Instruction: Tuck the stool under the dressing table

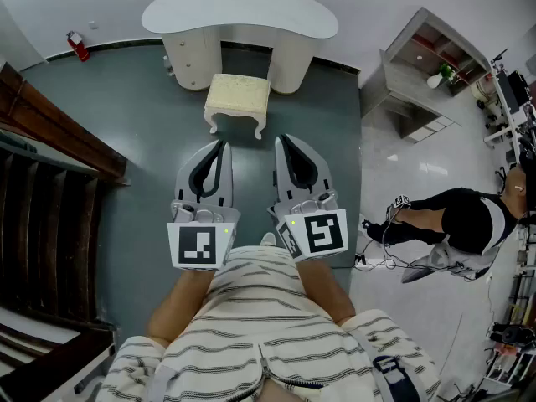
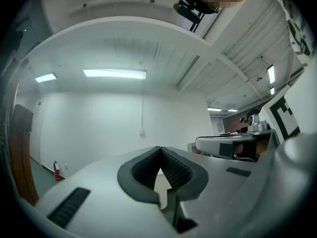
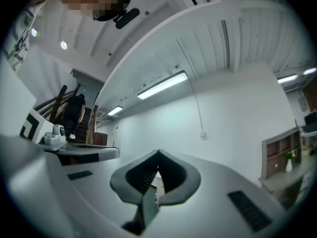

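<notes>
Stool [image 1: 238, 100] standing on floor [image 1: 142, 141] straight ahead of both grippers, just outside kneehole [image 1: 245, 59] of dressing table [image 1: 239, 15], not yet tucked under. Left gripper [image 1: 219, 147] and right gripper [image 1: 282, 142] level, jaws pressed together, empty, near stool but apart from it. Whole push left to do.

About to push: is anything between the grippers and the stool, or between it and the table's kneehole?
Nothing visible. Bare floor separates the left gripper and right gripper from the stool, which stands at the dressing table kneehole.
</notes>
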`<control>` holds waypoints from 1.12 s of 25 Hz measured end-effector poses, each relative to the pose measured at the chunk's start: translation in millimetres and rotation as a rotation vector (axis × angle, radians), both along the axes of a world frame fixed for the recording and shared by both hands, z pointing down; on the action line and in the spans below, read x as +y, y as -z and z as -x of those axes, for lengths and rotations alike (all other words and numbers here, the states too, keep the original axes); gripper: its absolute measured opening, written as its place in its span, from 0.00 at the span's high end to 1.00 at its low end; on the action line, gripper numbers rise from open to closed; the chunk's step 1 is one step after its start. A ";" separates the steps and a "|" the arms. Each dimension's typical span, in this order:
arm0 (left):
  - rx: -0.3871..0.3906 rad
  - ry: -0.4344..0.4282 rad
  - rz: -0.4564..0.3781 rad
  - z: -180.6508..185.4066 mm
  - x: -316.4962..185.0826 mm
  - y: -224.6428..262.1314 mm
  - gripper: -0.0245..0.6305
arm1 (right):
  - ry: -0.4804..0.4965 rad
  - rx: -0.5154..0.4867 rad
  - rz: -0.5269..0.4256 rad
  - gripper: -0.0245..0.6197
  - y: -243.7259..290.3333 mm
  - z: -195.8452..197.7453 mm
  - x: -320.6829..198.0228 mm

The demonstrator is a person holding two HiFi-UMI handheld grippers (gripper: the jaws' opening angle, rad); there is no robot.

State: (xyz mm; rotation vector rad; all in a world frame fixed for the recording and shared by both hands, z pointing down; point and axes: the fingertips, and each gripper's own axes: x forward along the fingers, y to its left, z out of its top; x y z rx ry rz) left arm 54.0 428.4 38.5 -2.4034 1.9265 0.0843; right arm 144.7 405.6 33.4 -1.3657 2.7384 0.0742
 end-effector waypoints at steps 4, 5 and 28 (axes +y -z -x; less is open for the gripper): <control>-0.002 0.002 0.006 -5.2 -2.3 -4.9 0.95 | -0.005 -0.002 -0.005 0.94 -3.7 -6.0 -2.2; -0.005 0.004 0.006 -6.3 -2.7 -5.8 0.95 | -0.007 -0.003 -0.006 0.94 -4.4 -7.8 -2.8; -0.049 0.150 0.013 -60.3 -22.8 -10.8 0.95 | -0.021 -0.136 -0.018 0.94 -3.0 -104.3 -44.6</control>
